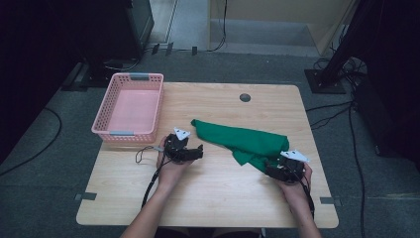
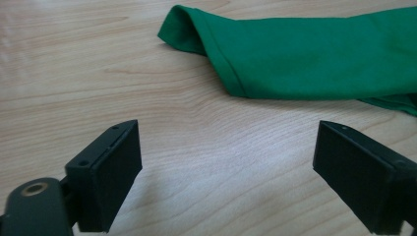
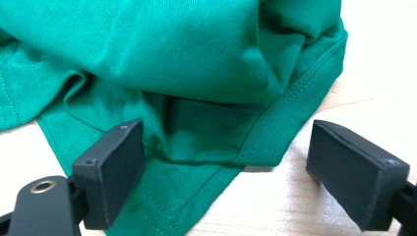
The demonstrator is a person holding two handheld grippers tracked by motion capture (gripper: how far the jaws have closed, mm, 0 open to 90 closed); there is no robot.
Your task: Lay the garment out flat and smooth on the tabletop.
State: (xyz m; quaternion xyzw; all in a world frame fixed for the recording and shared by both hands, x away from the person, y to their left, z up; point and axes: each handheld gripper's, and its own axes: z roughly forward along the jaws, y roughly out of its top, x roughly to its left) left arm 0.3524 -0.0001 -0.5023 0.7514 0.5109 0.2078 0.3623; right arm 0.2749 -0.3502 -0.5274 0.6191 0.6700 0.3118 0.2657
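While both grippers gape wide, left gripper (image 2: 226, 162) over bare table (image 2: 98, 73), right gripper (image 3: 226, 162) seemingly straddling green cloth (image 3: 172, 49) unpinched.

Dim room, evenly lit desk (image 1: 213, 198)

The high view is soft and dark at its edges; both gripper views are brighter, with pale glare on the wood, faint shadows under the jaws, and near parts slightly blurred.

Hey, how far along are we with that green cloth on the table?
Nothing looks finished: the green cloth lies crumpled on the table, and the pink basket holds nothing. The right gripper stands open around a cloth corner; the left gripper is open over bare wood. Gripping and handling remain.
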